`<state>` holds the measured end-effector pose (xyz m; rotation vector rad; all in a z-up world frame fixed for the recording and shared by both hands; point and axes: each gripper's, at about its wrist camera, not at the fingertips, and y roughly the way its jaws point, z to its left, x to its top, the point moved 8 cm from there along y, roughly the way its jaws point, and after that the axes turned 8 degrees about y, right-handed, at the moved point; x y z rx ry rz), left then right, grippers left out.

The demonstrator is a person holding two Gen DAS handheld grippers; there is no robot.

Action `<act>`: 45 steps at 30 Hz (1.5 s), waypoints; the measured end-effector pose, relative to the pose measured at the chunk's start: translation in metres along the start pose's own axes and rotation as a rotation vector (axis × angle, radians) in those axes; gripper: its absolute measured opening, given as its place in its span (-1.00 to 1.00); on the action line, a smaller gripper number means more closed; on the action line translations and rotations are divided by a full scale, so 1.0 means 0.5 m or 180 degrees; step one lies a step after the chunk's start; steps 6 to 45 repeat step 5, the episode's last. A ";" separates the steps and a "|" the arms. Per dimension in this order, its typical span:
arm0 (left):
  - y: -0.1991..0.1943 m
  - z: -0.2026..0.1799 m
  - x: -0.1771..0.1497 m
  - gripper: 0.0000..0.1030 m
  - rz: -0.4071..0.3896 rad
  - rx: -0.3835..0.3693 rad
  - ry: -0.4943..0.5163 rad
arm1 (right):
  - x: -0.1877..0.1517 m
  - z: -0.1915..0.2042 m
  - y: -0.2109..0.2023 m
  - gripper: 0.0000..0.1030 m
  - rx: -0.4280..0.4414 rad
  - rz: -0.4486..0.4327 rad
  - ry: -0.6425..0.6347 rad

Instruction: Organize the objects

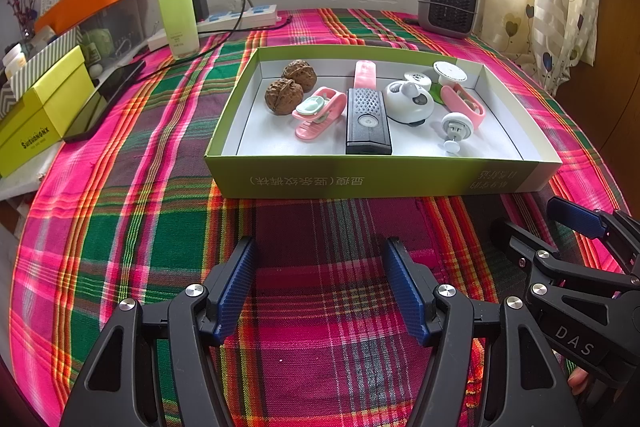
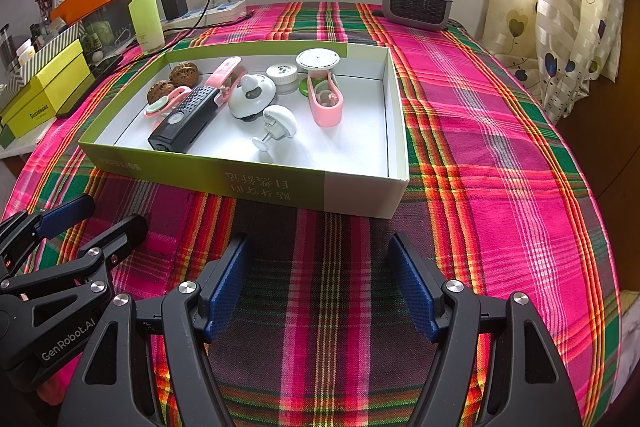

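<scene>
Left wrist view: my left gripper [image 1: 320, 287] and right gripper [image 2: 320, 287] gape empty; box [image 1: 360, 179] at twelve o'clock, heater [image 1: 448, 3] beyond.

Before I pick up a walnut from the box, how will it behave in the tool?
The walnut is round, so it may roll if nudged. Its wrinkled shell probably gives the pads some grip, and it looks hard and light. It touches the second walnut and sits close to the pink clip, so either may shift.
</scene>
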<state>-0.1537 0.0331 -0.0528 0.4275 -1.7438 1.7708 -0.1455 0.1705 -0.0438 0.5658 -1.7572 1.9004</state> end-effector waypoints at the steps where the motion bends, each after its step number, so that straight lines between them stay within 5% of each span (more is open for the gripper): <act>1: 0.000 0.000 0.000 0.25 0.0000 0.0000 0.0000 | 0.000 0.000 0.000 0.37 0.0000 0.0000 0.0000; 45: 0.000 0.000 0.000 0.25 0.0000 0.0000 0.0000 | 0.000 0.000 0.000 0.37 0.0000 0.0000 0.0000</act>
